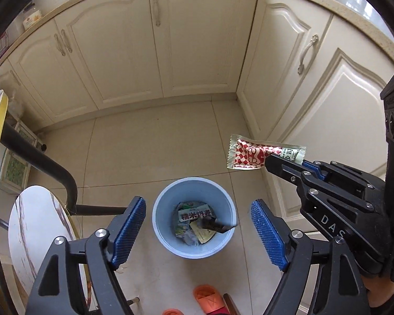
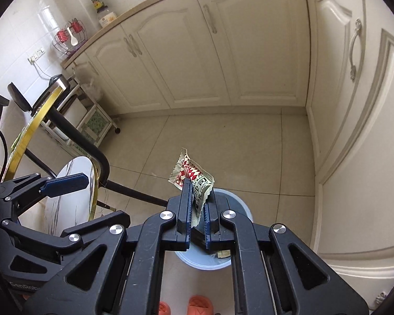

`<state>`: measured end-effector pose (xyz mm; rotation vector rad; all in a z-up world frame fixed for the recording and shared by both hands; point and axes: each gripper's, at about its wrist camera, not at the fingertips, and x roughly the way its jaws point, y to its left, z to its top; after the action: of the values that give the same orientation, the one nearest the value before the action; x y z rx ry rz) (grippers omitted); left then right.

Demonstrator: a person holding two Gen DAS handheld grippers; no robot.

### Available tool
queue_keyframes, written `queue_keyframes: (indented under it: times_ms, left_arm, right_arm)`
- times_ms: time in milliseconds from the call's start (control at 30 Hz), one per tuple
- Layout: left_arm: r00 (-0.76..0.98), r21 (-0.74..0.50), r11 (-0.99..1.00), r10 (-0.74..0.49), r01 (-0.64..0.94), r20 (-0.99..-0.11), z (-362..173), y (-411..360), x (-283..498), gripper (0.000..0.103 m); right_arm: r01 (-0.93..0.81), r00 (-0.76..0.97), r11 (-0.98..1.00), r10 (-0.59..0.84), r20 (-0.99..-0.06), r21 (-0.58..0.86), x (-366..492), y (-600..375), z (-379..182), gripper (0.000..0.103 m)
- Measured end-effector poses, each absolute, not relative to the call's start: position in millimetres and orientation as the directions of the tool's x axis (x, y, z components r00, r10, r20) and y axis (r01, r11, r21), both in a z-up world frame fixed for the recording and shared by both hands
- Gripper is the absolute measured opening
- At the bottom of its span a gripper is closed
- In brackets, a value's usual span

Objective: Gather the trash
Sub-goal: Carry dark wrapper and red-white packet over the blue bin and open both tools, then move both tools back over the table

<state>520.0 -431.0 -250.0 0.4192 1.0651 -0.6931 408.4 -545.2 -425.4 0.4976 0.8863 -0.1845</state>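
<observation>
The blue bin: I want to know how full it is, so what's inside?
The blue bin holds printed wrappers and a dark scrap across its bottom. Anything beneath them is covered.

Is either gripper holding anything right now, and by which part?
The right gripper pinches a red-and-white wrapper by one end. The left gripper is open and empty.

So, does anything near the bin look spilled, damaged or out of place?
Nothing stands out. The blue bin stands upright on the floor with its trash inside, and no litter shows on the tiles around it. The red-and-white wrapper is pinched in the right gripper, not dropped.
</observation>
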Motion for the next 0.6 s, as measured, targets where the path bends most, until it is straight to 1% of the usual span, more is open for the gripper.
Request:
queue_keyframes:
  times_ms: [100,167,200,333,433,500,600]
  left_arm:
    - [0.324,0.007,0.727,-0.297,0.686,-0.898,-253,-431,520,0.079]
    - [0.332,0.010,0.732,-0.297,0.681,-0.895,-252,-428,516,0.079]
    - [0.331,0.007,0.733,-0.300,0.680,-0.895,-251,-425,514,0.079]
    - [0.344,0.012,0.729,-0.308,0.684,-0.887,-240,-426,506,0.080]
    - [0.355,0.012,0.725,-0.323,0.689,-0.877,-229,-416,495,0.081]
    - [0.364,0.014,0.722,-0.332,0.692,-0.870,-216,-399,485,0.081]
    - [0.389,0.022,0.721,-0.349,0.693,-0.852,-198,-384,468,0.082]
  right_arm:
    - [0.339,0.629,0.862,0.091,-0.772,0.377,413,-546,-434,0.008]
    - [0.333,0.636,0.846,0.123,-0.762,0.415,413,-547,-438,0.011]
    - [0.340,0.633,0.840,0.129,-0.763,0.424,412,-548,-440,0.013]
    - [0.348,0.633,0.837,0.122,-0.765,0.422,409,-544,-435,0.028]
    - [0.351,0.640,0.839,0.110,-0.760,0.417,404,-541,-425,0.034]
    - [0.351,0.650,0.841,0.099,-0.754,0.413,398,-537,-414,0.036]
    - [0.351,0.662,0.850,0.071,-0.746,0.392,390,-531,-394,0.042]
